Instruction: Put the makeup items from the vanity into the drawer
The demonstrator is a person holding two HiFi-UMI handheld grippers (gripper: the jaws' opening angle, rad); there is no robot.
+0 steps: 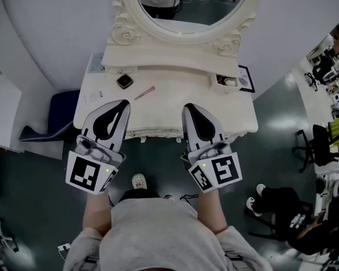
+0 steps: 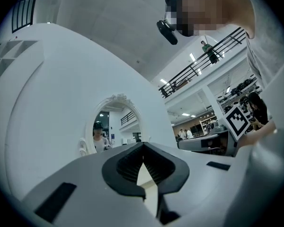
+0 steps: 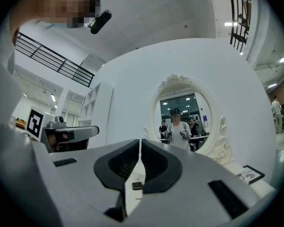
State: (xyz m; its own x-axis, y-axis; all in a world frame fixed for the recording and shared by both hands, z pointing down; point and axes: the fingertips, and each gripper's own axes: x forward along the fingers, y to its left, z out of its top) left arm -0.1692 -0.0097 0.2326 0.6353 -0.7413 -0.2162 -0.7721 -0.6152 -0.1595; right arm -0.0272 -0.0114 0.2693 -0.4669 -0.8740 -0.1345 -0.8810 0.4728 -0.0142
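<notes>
A white vanity (image 1: 169,114) with an oval mirror (image 1: 189,4) stands in front of me. On its top lie a black square compact (image 1: 124,82) and a pink pencil-like stick (image 1: 144,92). A small open drawer (image 1: 226,82) with some items in it sits at the back right. My left gripper (image 1: 124,102) hovers over the vanity's front left, shut and empty, just short of the compact. Over the front middle hangs my right gripper (image 1: 187,107), also shut and empty. In the right gripper view the compact (image 3: 137,185) shows beneath the gripper (image 3: 140,141). The left gripper (image 2: 143,145) points toward the mirror (image 2: 111,126).
A framed picture (image 1: 246,78) leans at the vanity's back right, and papers (image 1: 95,65) lie at its back left. A dark blue seat (image 1: 59,114) stands left of the vanity. Office chairs (image 1: 319,143) and desks are at the far right.
</notes>
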